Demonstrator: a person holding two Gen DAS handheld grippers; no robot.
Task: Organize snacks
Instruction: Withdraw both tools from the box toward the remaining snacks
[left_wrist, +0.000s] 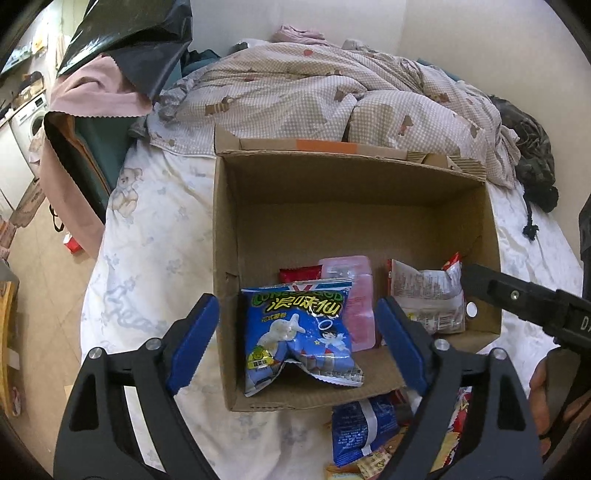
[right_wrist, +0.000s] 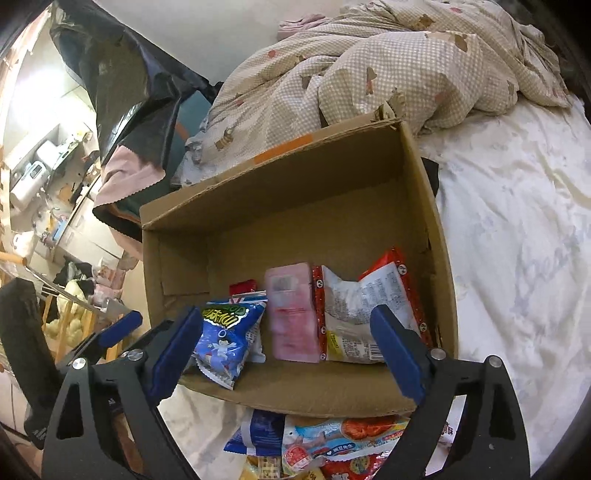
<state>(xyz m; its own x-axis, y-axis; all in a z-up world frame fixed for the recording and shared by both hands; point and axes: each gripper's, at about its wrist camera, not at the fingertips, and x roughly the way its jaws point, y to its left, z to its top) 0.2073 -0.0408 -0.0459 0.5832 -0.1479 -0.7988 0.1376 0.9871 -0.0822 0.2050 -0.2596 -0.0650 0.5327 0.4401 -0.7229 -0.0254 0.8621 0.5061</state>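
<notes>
An open cardboard box (left_wrist: 225, 221) (right_wrist: 439, 236) sits on the bed. Inside lie a blue snack bag (left_wrist: 299, 332) (right_wrist: 225, 343), a pink packet (left_wrist: 356, 306) (right_wrist: 291, 310), a small red packet (left_wrist: 297, 274) (right_wrist: 242, 286) and a red-and-white bag (left_wrist: 428, 291) (right_wrist: 358, 306). My left gripper (left_wrist: 295, 339) is open over the box's near left part, its blue pads either side of the blue bag, which lies loose. My right gripper (right_wrist: 291, 354) is open over the box's near edge, empty. The right gripper's finger (left_wrist: 517, 295) shows in the left wrist view.
A pile of loose snack packets (right_wrist: 325, 446) (left_wrist: 365, 435) lies on the sheet in front of the box. A rumpled checked duvet (left_wrist: 332, 96) (right_wrist: 388, 62) lies behind the box. A chair with black and pink cloth (left_wrist: 110, 66) stands at the left. The floor lies beyond the bed's left edge.
</notes>
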